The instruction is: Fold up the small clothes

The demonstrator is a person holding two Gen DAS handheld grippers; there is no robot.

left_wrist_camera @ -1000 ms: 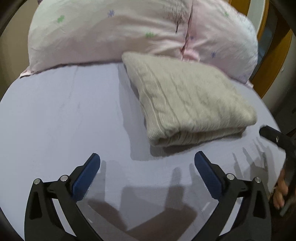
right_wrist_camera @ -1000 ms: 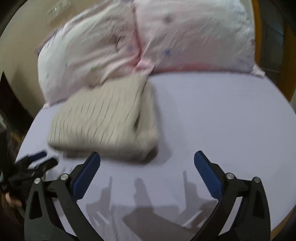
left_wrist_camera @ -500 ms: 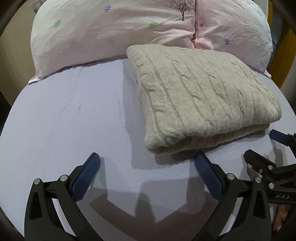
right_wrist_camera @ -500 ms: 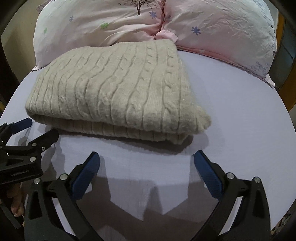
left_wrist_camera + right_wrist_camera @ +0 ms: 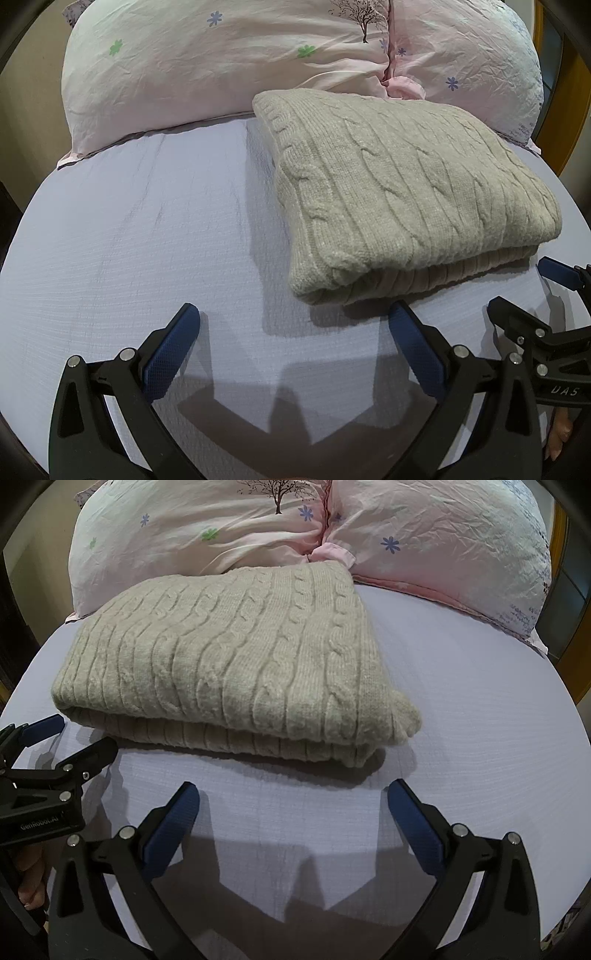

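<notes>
A beige cable-knit sweater lies folded into a thick rectangle on the lavender bed sheet. It also shows in the right wrist view. My left gripper is open and empty, just in front of the sweater's near left corner. My right gripper is open and empty, just in front of the sweater's near edge. The right gripper shows at the right edge of the left wrist view; the left gripper shows at the left edge of the right wrist view. Both are near the sweater's front fold.
Two pink flowered pillows lean at the head of the bed, right behind the sweater. A wooden frame stands at the right. The sheet extends to the bed edges on both sides.
Both grippers have moved in toward the sweater, which now looks larger and closer. The jaws have stayed open. The sweater has not moved.
</notes>
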